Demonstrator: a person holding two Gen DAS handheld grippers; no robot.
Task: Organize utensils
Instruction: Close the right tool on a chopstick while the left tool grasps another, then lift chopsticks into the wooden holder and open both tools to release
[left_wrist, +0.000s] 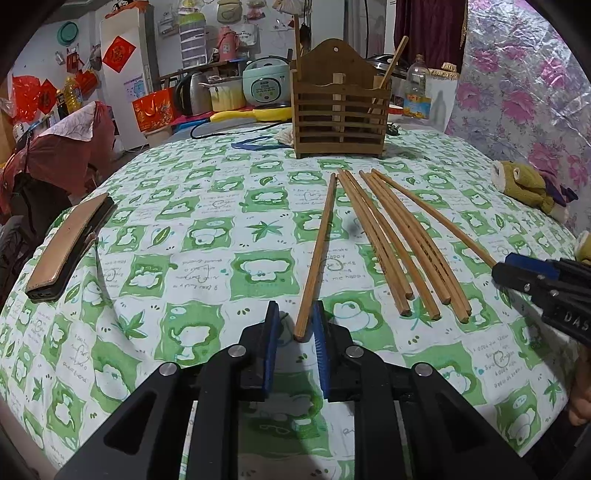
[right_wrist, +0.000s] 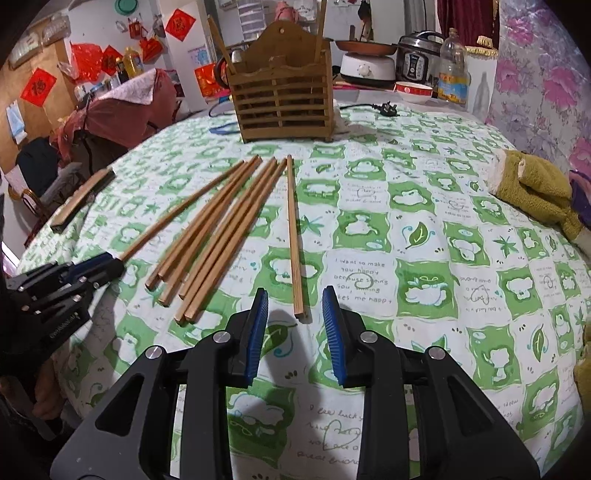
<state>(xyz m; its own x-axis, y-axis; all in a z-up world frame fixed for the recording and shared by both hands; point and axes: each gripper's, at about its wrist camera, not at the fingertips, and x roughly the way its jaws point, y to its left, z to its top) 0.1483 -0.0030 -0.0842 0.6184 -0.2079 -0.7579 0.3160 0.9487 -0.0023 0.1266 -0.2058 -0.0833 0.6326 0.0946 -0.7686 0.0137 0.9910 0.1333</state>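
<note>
Several wooden chopsticks lie on the green-and-white tablecloth in front of a slatted wooden utensil holder (left_wrist: 341, 107), which also shows in the right wrist view (right_wrist: 282, 96). My left gripper (left_wrist: 295, 317) is open, its blue pads on either side of the near end of the leftmost chopstick (left_wrist: 317, 258). My right gripper (right_wrist: 295, 304) is open, with the near end of the rightmost chopstick (right_wrist: 293, 236) just ahead between its fingers. A bundle of chopsticks (right_wrist: 218, 236) lies between the two. The holder has chopsticks standing in it.
A brown wallet-like case (left_wrist: 68, 247) lies at the table's left edge. A green plush toy (right_wrist: 532, 188) sits at the right edge. A power cord and plug (right_wrist: 384, 108), a bowl, an oil bottle and cookers stand behind the holder.
</note>
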